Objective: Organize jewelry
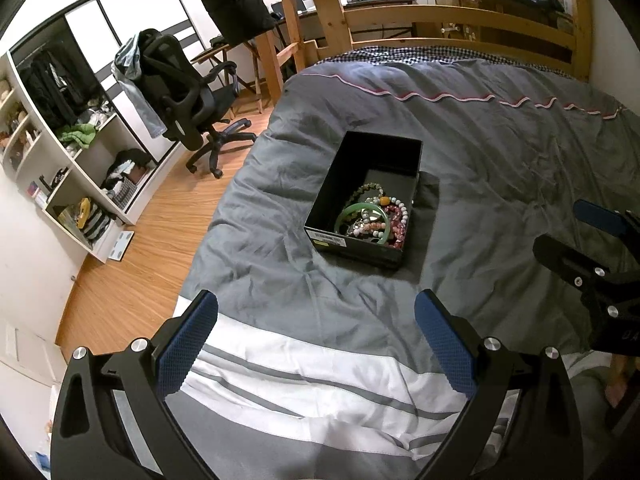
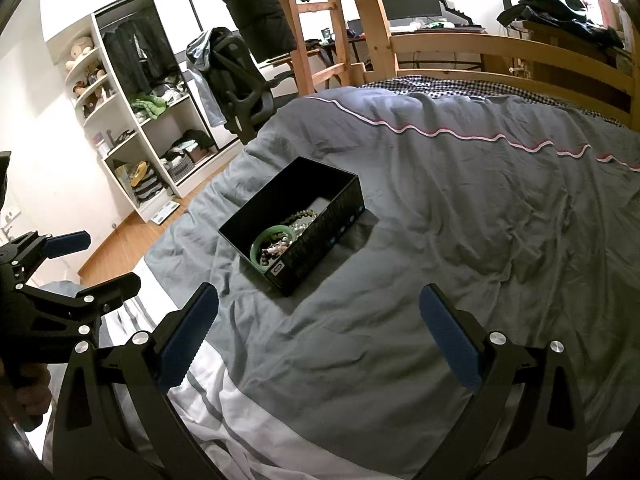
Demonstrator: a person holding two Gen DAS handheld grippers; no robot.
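Black cardboard, the box [image 1: 362, 200] sits on the grey duvet [image 1: 500, 152] at the centre of the left wrist frame, its long axis running away from the camera. The bracelets [image 1: 374, 216] lie heaped in its near end. The left gripper [image 1: 316, 344] is spread wide and empty, with the box straight ahead. The right gripper [image 2: 318, 340], also spread and empty, has the box ahead and to its left, well apart. The left seems better lined up.

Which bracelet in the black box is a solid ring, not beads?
The green bangle, lying at the near end of the black box. It is one smooth, unbroken hoop; the pink, white and dark ones around it are strung beads.
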